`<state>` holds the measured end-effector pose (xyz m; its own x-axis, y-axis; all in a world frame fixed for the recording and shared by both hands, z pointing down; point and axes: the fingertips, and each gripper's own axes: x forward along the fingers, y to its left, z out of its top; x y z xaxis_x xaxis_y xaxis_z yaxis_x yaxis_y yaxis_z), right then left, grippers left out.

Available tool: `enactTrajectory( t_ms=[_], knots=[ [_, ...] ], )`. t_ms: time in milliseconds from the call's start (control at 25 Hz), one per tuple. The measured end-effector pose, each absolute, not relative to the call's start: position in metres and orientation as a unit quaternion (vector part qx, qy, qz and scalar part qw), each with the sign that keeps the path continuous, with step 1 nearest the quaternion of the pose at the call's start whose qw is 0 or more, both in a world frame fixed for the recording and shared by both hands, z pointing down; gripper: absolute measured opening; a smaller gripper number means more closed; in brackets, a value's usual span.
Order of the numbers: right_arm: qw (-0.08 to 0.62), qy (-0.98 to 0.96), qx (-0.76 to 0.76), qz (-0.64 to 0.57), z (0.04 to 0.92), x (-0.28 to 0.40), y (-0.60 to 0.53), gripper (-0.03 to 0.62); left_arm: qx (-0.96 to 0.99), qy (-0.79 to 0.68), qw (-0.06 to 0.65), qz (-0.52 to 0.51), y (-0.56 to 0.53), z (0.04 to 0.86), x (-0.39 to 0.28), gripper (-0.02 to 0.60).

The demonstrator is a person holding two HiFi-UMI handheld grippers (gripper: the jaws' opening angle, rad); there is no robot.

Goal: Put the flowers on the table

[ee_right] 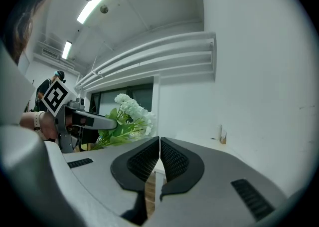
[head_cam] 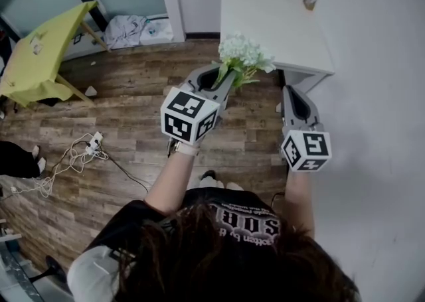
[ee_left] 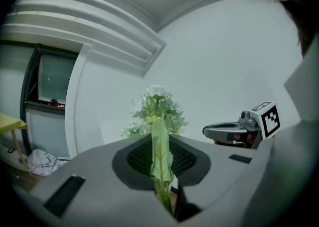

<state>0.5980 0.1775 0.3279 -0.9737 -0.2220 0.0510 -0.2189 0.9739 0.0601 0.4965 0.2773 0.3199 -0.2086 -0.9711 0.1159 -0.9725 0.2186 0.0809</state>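
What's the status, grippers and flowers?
Left gripper shut on white flower bunch, green stems. Right gripper shut, empty. Bunch at white rectangular table's near edge, not down. Nothing blocking.

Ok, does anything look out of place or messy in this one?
Nothing looks damaged. The flowers are clamped by the stem in the left tongs. The only oddities are off-task clutter: loose white cables sprawl across the wooden floor, and a crumpled white bundle lies against the wall.

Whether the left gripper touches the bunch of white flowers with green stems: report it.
Touching. The left gripper view shows the left gripper closed on the green stem of the bunch of white flowers, jaws pressing both sides.
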Motion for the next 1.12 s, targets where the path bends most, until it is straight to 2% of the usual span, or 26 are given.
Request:
enactTrajectory(
  t_ms=[480,1120],
  knots=[
    [0.027,-0.993,0.112,-0.039,0.315,0.512,0.192,0.031,0.644,-0.762,0.07,0.007,0.284,0.313,0.432,0.048],
    [0.038,-0.992,0.112,-0.039,0.327,0.446,0.166,0.032,0.639,-0.765,0.077,0.005,0.262,0.328,0.371,0.048]
  ],
)
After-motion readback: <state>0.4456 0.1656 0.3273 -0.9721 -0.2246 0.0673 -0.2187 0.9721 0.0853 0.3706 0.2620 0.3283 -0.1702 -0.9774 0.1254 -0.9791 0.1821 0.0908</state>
